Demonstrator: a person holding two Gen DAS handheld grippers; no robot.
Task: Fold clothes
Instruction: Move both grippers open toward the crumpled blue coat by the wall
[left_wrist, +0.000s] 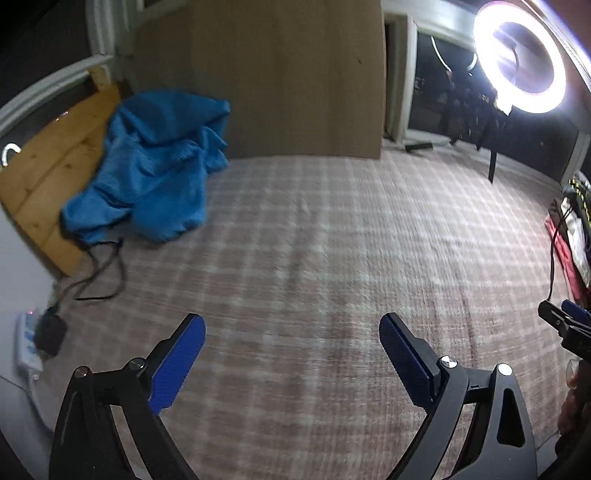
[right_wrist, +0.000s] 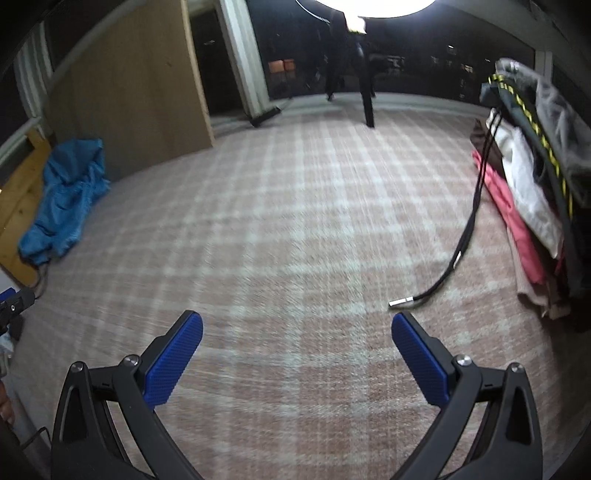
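- The left hand-held gripper (left_wrist: 291, 363) hangs over a pink plaid blanket (left_wrist: 314, 240), its two blue-padded fingers spread wide apart with nothing between them.
- The right hand-held gripper (right_wrist: 297, 363) is likewise spread wide and holds nothing, above the same plaid blanket (right_wrist: 295, 221).
- The tip of the right hand-held gripper shows at the right edge of the left wrist view, and the tip of the left one shows at the left edge of the right wrist view, so the two sit side by side.
- A crumpled blue garment (left_wrist: 155, 166) lies in a heap at the far left corner of the blanket, partly resting against a wooden board (left_wrist: 48, 177). From the right wrist view the blue garment (right_wrist: 62, 199) is far off to the left, well apart from both grippers.
- A stack of clothes (right_wrist: 528, 184) sits along the right edge of the blanket: pink and white pieces low down, grey fabric and a dark strap with yellow marks on top.
- A black drawstring (right_wrist: 465, 236) with a metal tip trails from that stack across the blanket, its tip just beyond the right gripper's right finger.
- A ring light (left_wrist: 521, 59) glows brightly at the far right.
- A tall brown panel (left_wrist: 288, 74) stands behind the blanket.
- A power strip (left_wrist: 27, 343) with a black cable (left_wrist: 99, 273) lies on the left, near the blue garment.
- Both views are somewhat blurred.
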